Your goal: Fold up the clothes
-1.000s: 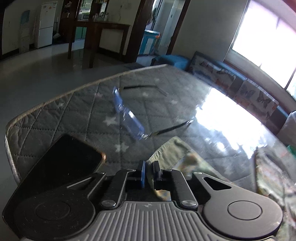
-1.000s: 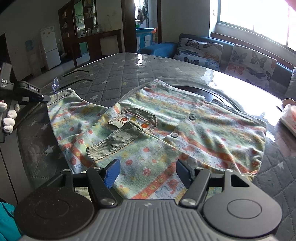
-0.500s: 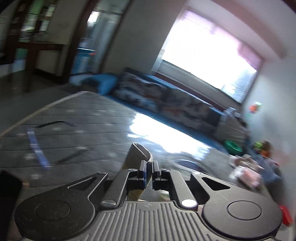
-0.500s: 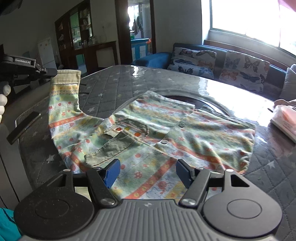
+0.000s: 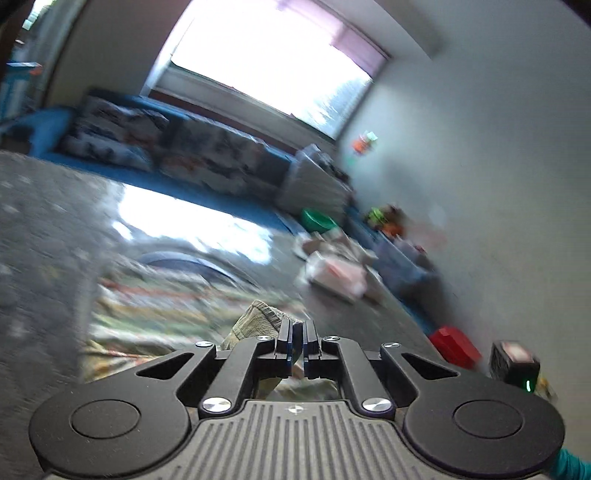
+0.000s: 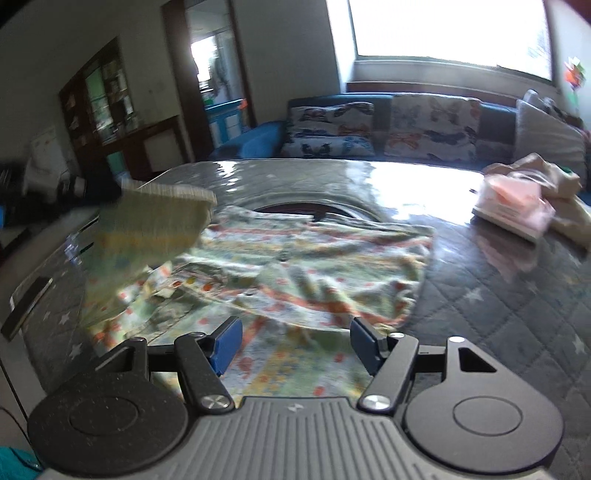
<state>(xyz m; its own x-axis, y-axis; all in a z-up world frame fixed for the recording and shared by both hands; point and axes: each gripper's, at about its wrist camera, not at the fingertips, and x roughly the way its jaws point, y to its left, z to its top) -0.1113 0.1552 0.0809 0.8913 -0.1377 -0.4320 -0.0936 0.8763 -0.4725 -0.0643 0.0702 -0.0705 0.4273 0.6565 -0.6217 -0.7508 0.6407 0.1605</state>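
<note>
Pinching the shirt's ribbed cuff (image 5: 258,319) in our left gripper (image 5: 297,345), we hover our wide-open, empty right gripper (image 6: 295,345) just over the patterned shirt (image 6: 295,269)

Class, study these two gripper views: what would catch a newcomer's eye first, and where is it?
The patterned garment spread over the quilted grey table stands out, with one sleeve lifted in the air at the left. The left gripper is shut on that sleeve's cuff, while the right gripper hangs open over the garment's near edge. Behind, a bright window glares above a butterfly-cushioned sofa.
</note>
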